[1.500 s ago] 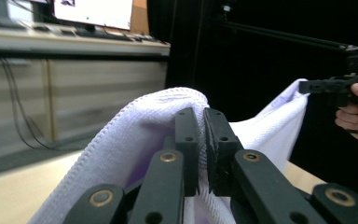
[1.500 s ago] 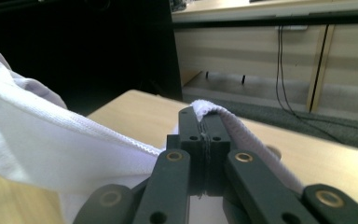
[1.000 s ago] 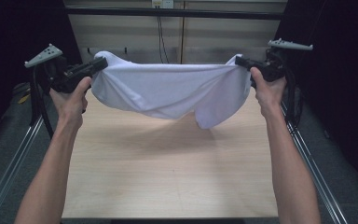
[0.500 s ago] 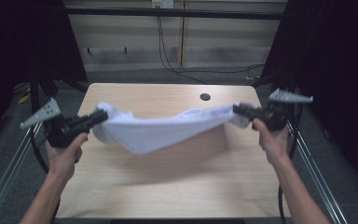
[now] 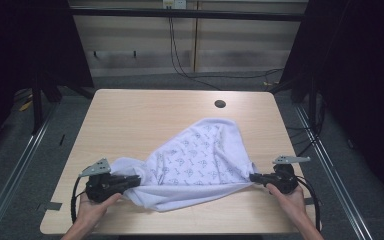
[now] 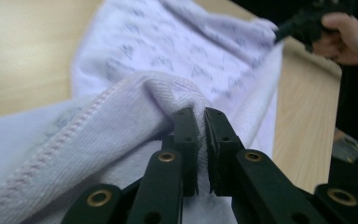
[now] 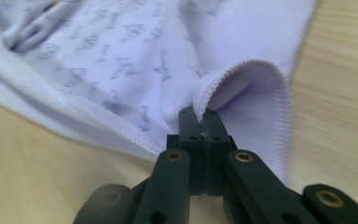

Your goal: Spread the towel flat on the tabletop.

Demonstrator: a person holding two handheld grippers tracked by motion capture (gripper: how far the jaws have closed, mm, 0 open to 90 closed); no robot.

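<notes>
My left gripper (image 6: 201, 116): jaws pinch a bunched towel corner, which hides their tips.
My right gripper (image 7: 199, 116): clamped tight on the other corner.
Towel (image 5: 200, 157): spread on the table (image 5: 130, 115), prints blurred.

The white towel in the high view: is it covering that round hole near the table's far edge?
No, the towel stops short of the hole, which sits uncovered on bare wood of the table beyond the cloth's far tip.

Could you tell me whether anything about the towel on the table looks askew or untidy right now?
Yes: the towel lies bunched, not flat. Its far part tapers to a rumpled peak, and the near edge is rolled between the left gripper and right gripper, each clamped on a corner.
</notes>
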